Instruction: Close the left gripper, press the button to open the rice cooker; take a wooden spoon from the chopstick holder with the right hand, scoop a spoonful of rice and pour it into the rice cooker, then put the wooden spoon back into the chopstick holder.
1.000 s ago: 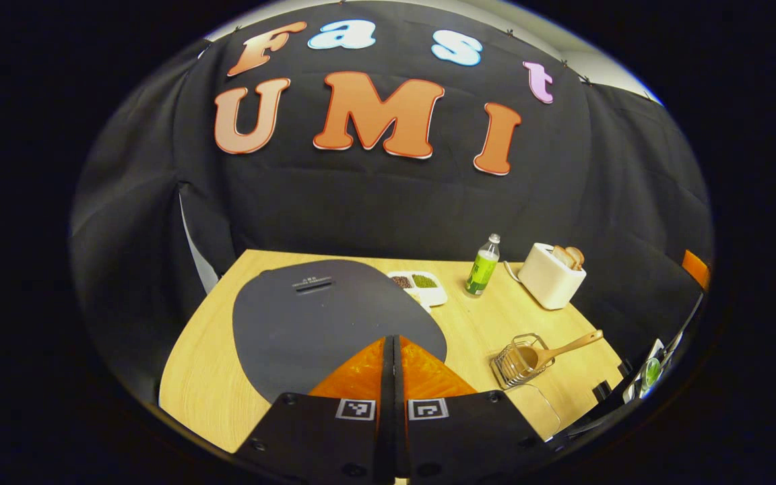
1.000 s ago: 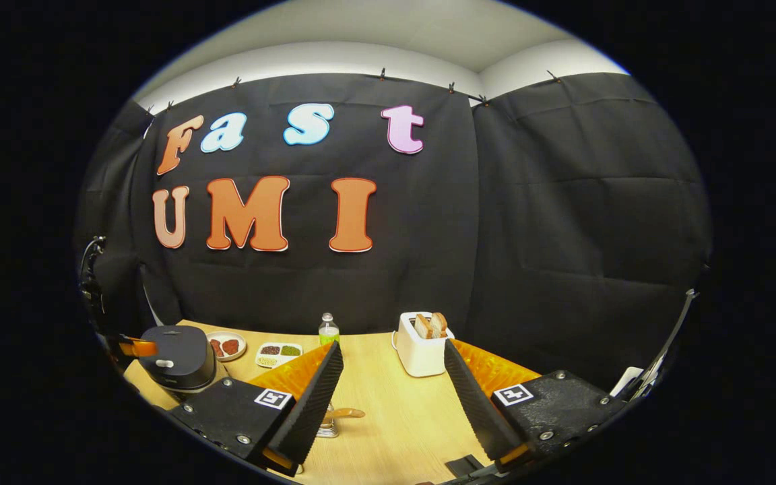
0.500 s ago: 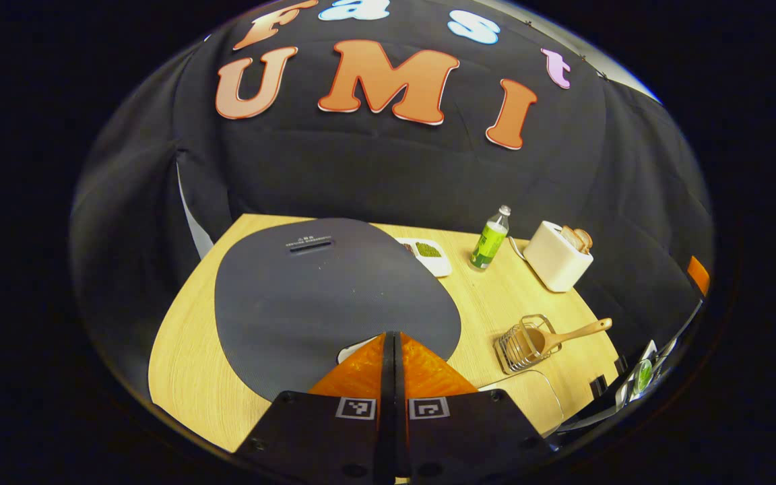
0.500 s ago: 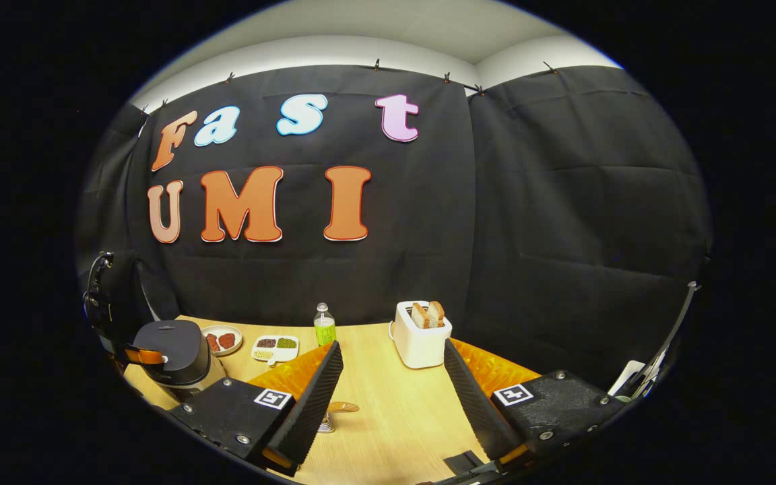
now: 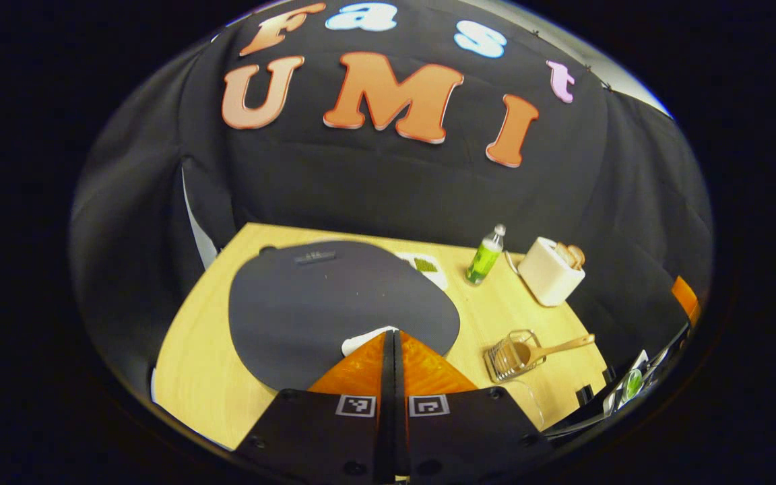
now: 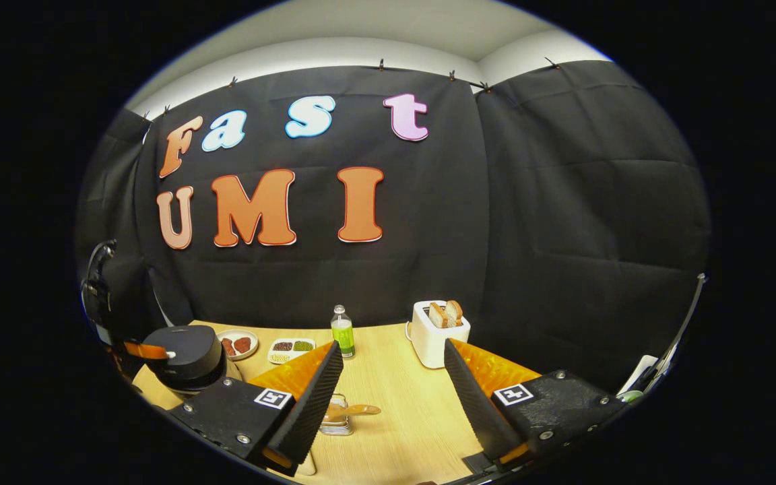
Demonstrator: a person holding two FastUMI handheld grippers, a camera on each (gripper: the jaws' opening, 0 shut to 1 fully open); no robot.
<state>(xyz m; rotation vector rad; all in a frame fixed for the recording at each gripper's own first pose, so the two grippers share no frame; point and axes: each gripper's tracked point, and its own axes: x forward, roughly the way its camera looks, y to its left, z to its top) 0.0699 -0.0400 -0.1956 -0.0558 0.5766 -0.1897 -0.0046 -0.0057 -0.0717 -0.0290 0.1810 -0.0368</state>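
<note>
The rice cooker (image 5: 334, 303) has a dark grey lid that lies flat. Its white button (image 5: 361, 340) sits right at the tips of my left gripper (image 5: 391, 335), which is shut with nothing between its fingers. In the right gripper view the cooker (image 6: 182, 353) stands far left, with the left gripper's finger (image 6: 144, 350) at its front. The wooden spoon (image 5: 553, 347) rests in the wire chopstick holder (image 5: 506, 356), handle pointing right. My right gripper (image 6: 393, 350) is open and empty above the table, with the holder (image 6: 336, 419) and spoon handle (image 6: 361, 409) beside its left finger.
A green bottle (image 6: 342, 330) and a white toaster (image 6: 436, 333) with bread stand at the back. A plate (image 6: 240, 343) and a divided dish (image 6: 292, 348) of beans lie beside the cooker. The rim of a clear container (image 5: 529, 401) shows near the holder, its contents hidden.
The left gripper dropped toward the lid, then drew back a little; the white button now shows in front of its tips. The right gripper stayed open and shifted slightly.
</note>
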